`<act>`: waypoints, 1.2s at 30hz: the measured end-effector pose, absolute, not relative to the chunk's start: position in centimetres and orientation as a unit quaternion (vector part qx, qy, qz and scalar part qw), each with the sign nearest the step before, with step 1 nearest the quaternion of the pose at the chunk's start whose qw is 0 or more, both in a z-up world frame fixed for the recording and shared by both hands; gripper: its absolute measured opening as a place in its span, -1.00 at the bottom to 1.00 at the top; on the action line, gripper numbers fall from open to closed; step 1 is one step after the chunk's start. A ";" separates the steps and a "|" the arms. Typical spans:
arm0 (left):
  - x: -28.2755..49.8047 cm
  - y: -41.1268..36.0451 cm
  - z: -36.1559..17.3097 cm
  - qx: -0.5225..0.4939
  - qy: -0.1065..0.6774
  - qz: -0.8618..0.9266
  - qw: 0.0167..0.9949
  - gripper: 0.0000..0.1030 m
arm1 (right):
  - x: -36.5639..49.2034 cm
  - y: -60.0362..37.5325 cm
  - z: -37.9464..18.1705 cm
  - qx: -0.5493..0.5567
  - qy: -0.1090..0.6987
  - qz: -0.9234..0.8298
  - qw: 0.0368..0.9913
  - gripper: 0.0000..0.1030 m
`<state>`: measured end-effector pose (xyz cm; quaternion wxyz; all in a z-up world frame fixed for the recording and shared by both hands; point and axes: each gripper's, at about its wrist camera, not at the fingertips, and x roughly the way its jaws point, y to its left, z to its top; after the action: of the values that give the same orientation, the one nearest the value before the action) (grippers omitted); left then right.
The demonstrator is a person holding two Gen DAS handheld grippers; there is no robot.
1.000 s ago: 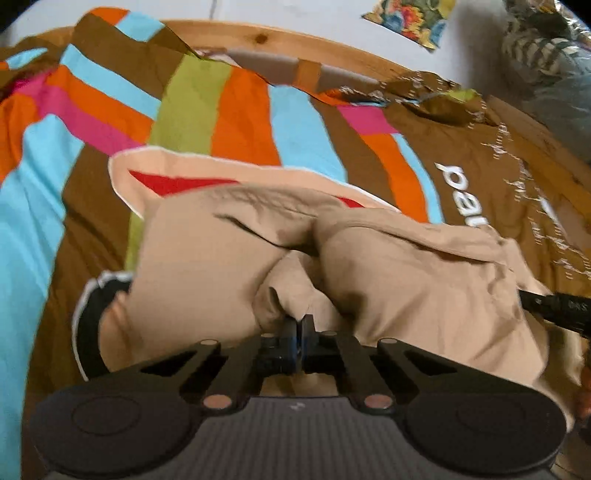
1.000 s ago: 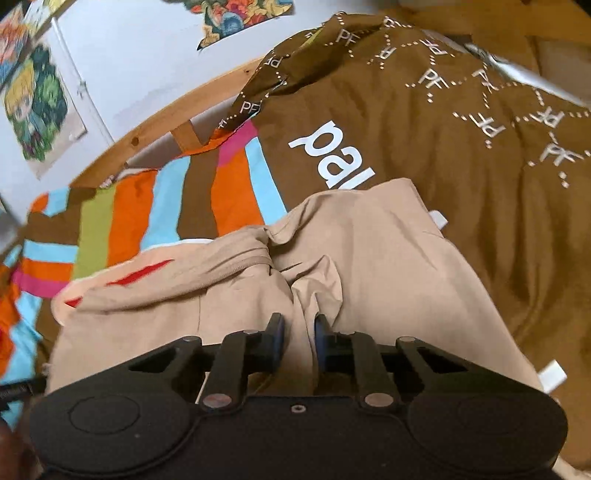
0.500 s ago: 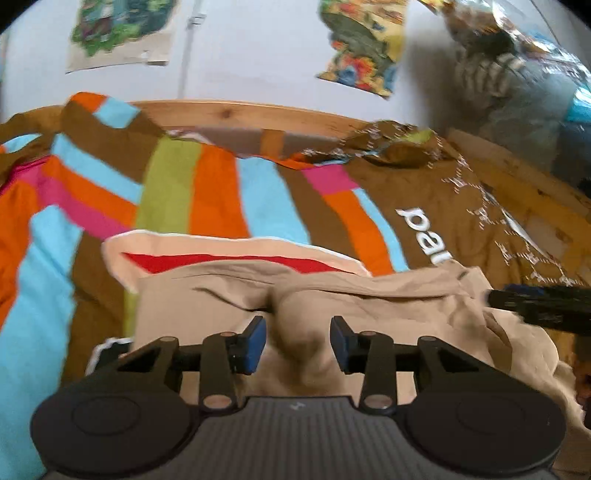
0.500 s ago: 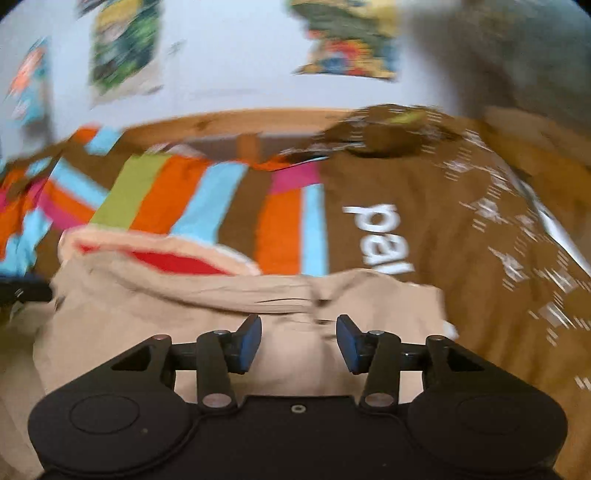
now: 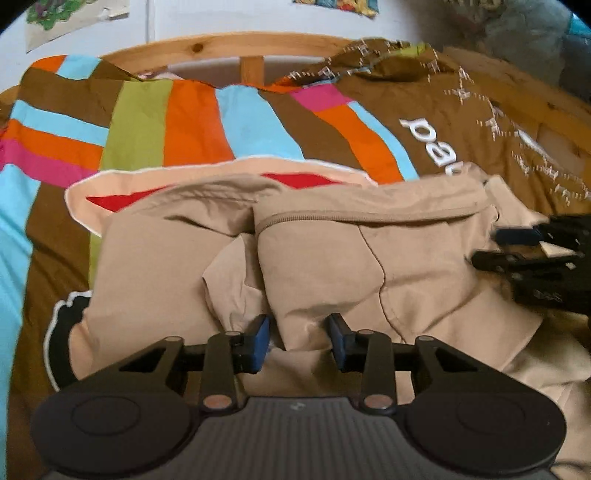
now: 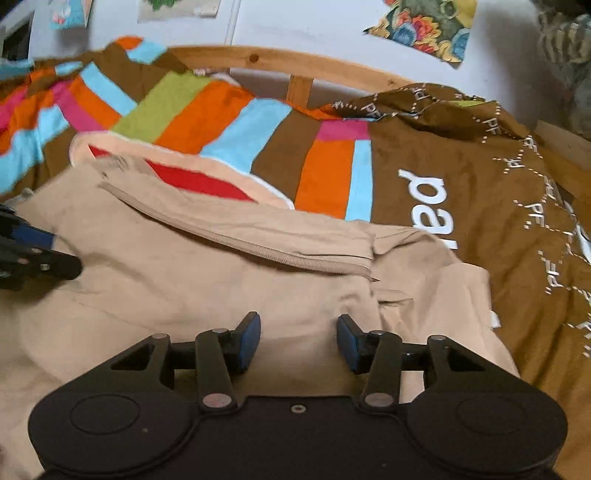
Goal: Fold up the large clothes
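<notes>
A tan garment point(image 5: 325, 258) lies folded over on the striped bedspread point(image 5: 192, 122), with a stitched hem point(image 6: 236, 236) running across its top layer. My left gripper point(image 5: 298, 338) is open just above the near folds; a ridge of tan cloth stands between its blue pads without being pinched. The right gripper point(image 6: 298, 338) is open too, low over flat tan fabric point(image 6: 184, 288). Each gripper shows in the other's view: the right one point(image 5: 535, 254) at the garment's right edge, the left one point(image 6: 33, 258) at its left.
A peach and red cloth piece point(image 5: 110, 192) pokes out from under the garment's far edge. A brown duvet with white lettering point(image 6: 461, 206) covers the right side. A wooden bed frame point(image 5: 236, 44) and a white wall with posters point(image 6: 424, 26) lie beyond.
Both grippers were pinching the bunched tan cloth one second ago and have let go; the garment now lies flatter, and both grippers are open over it.
</notes>
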<state>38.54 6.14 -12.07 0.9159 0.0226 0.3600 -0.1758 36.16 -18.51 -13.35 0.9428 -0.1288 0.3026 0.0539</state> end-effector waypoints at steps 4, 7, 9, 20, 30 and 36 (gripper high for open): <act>36.8 6.8 -9.7 0.007 0.341 -0.181 0.922 0.34 | 30.4 -19.8 -10.0 -0.128 0.281 0.057 0.950 0.38; 34.1 6.8 -7.4 0.017 0.318 -0.187 0.929 0.65 | 25.8 -20.7 -8.2 -0.143 0.285 0.060 0.946 0.51; 32.2 6.5 -5.8 0.030 0.306 -0.196 0.931 0.86 | 22.6 -21.3 -7.2 -0.150 0.291 0.067 0.943 0.62; 18.3 3.8 -1.8 0.071 0.326 -0.208 0.920 0.99 | 9.6 -21.8 -5.4 -0.213 0.391 0.161 0.881 0.94; 11.4 2.6 -4.3 0.100 0.377 -0.212 0.896 0.99 | 7.3 -21.5 -9.1 -0.335 0.501 0.149 0.784 0.85; 11.2 2.2 -4.5 0.113 0.376 -0.206 0.896 0.99 | 7.9 -23.3 -9.6 -0.287 0.531 0.176 0.778 0.78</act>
<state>11.17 2.21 -4.47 0.8961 0.1131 0.3763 -0.2064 7.89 -23.25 -9.63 0.7777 -0.2867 0.5312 0.1756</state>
